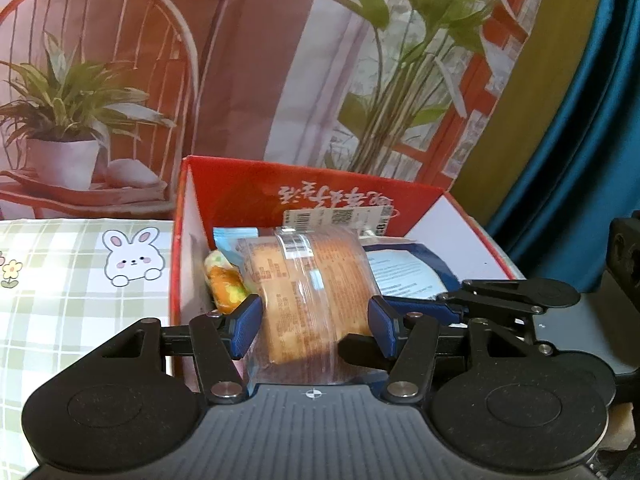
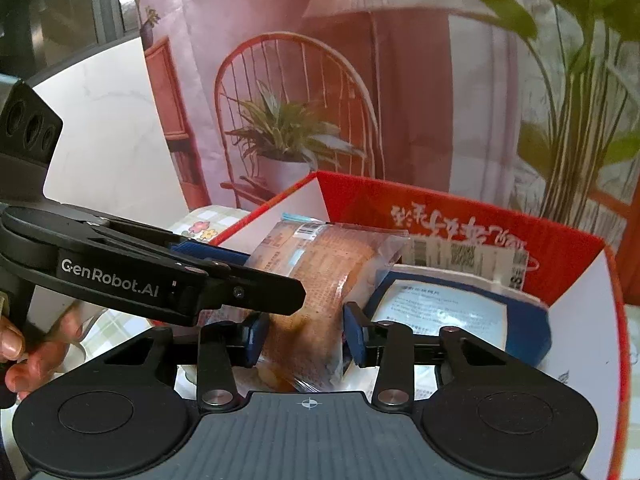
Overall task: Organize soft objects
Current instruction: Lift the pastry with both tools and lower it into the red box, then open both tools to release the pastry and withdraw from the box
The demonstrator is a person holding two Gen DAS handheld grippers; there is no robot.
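A wrapped bread loaf (image 1: 312,300) in clear plastic stands tilted in the red box (image 1: 304,188). My left gripper (image 1: 316,324) has its blue pads on both sides of the loaf, shut on it. My right gripper (image 2: 304,336) also has its pads against the same bread loaf (image 2: 316,292), lower down. In the right wrist view the left gripper (image 2: 224,280) reaches in from the left. A blue packet (image 1: 408,272) lies to the right in the box; it also shows in the right wrist view (image 2: 452,312). A green and orange snack bag (image 1: 224,280) sits at the left.
The red box has white inner walls (image 2: 576,320) and a barcode label (image 2: 464,256) at the back. A green plaid cloth with a rabbit print (image 1: 80,264) covers the table left of the box. A printed backdrop (image 1: 120,80) stands behind. A blue curtain (image 1: 592,160) hangs at the right.
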